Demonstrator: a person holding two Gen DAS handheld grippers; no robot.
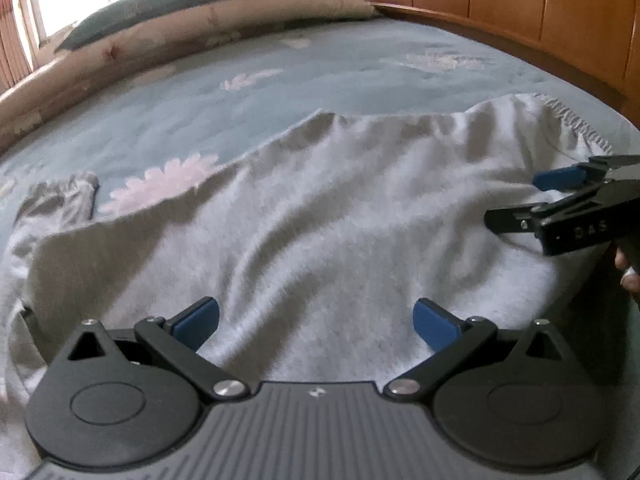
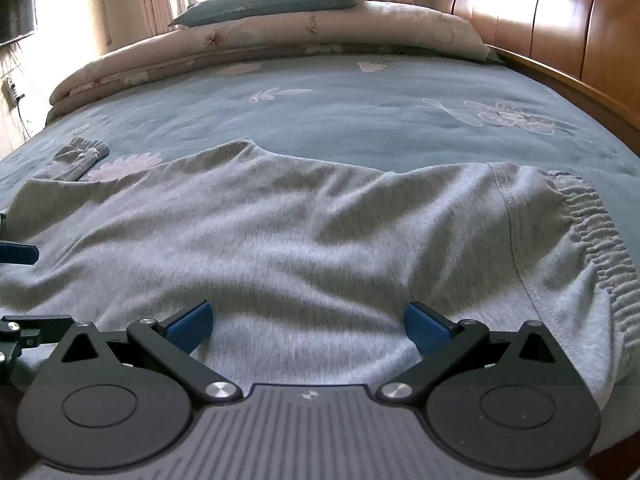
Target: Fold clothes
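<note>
Both the left gripper (image 1: 316,322) and right gripper (image 2: 308,324) hover with fingers apart over grey trousers (image 2: 300,232) near the bed's (image 2: 360,120) near edge; pinching 1 layer only risks a crooked fold.

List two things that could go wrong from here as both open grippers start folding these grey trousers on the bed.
1. The grey trousers lie rippled, so a fold may trap creases.
2. The left gripper and right gripper hover over mid-fabric; closing there may pinch one layer or catch the bedsheet underneath.
</note>
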